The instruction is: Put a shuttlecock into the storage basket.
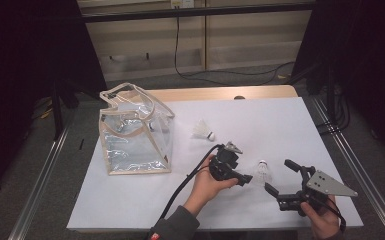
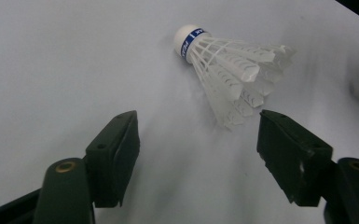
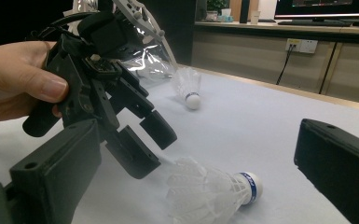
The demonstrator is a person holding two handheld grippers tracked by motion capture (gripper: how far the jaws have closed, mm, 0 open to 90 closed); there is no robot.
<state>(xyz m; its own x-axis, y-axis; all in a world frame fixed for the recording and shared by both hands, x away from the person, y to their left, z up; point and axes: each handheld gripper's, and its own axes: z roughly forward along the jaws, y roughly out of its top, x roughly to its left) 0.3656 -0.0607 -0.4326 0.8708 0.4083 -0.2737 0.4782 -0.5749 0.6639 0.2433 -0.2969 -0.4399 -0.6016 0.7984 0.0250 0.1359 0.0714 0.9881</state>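
Left claw [image 2: 198, 154] wide, empty, just behind flat-lying shuttlecock [image 2: 233, 70], cork pointing away from it.

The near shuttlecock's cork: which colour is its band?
Blue band on the shuttlecock, clearest in the left gripper view.

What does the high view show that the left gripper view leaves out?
High view alone: the clear bag, a second shuttlecock near it, the left gripper held in a hand, and the right gripper with open jaws. Left gripper view alone: the near shuttlecock's blue band and its feather skirt lying just ahead of the open jaws, untouched. Both share that near shuttlecock and the white table.
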